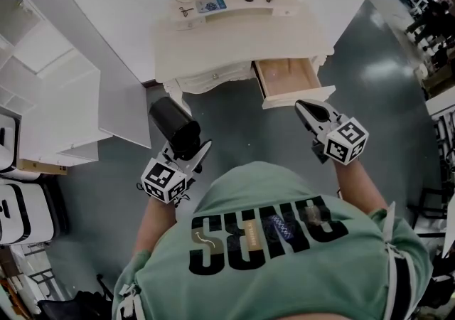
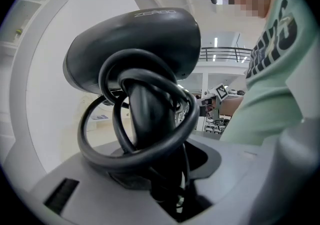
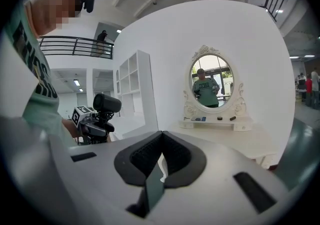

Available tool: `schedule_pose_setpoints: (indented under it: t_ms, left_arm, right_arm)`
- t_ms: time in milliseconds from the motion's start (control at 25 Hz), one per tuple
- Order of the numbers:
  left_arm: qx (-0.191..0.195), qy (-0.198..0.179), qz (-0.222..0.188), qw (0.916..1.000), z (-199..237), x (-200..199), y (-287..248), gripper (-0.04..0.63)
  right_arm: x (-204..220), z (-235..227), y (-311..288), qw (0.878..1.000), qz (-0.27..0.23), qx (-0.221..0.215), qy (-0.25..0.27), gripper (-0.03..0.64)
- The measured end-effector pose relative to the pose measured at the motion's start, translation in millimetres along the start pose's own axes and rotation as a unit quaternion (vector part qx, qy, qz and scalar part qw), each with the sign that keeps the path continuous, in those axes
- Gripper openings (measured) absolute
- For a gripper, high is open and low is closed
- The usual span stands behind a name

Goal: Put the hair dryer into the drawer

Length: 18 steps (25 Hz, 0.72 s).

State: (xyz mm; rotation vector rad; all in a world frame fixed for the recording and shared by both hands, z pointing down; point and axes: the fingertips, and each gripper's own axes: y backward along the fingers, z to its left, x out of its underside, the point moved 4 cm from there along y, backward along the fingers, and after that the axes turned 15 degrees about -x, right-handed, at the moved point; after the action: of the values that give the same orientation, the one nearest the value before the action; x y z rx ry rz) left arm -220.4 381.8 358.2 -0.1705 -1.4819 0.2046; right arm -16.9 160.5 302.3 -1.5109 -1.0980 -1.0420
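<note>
A black hair dryer (image 1: 174,126) stands upright in my left gripper (image 1: 193,153), which is shut on its handle. Its cord is looped around the handle (image 2: 145,114), below the barrel (image 2: 135,44). The left gripper (image 2: 150,174) is low at the left, short of the white dressing table (image 1: 234,48). The table's wooden drawer (image 1: 288,78) is pulled open on the right side. My right gripper (image 1: 307,109) hovers just in front of that drawer with its jaws together and nothing between them (image 3: 161,151). The right gripper view also shows the hair dryer (image 3: 106,103) at its left.
An oval mirror (image 3: 212,79) tops the dressing table, with small items (image 1: 211,5) on its shelf. A white shelving unit (image 1: 64,91) stands at the left beside a curved white wall. Black-and-white cases (image 1: 21,212) sit on the grey floor at far left.
</note>
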Motion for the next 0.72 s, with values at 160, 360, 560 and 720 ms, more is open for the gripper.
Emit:
schedule_pose_setpoints:
  t_ms: [160, 360, 560, 720]
  left_arm:
    - [-0.009, 0.003, 0.011, 0.9999, 13, -3, -29, 0.169]
    - [-0.035, -0.006, 0.021, 0.9992, 14, -7, -80, 0.169]
    - [-0.093, 0.014, 0.025, 0.9953, 16, -29, -137, 0.169]
    - [-0.114, 0.045, 0.013, 0.9923, 20, -45, -183, 0.169]
  right_arm:
    - [0, -37, -12, 1.0, -0.001, -0.011, -0.006, -0.006]
    - [4, -103, -14, 0.999, -0.009, -0.032, -0.015, -0.006]
    - [-13, -183, -27, 0.996, -0.018, -0.084, -0.02, -0.006]
    - [-31, -239, -34, 0.994, -0.015, -0.107, -0.015, -0.006]
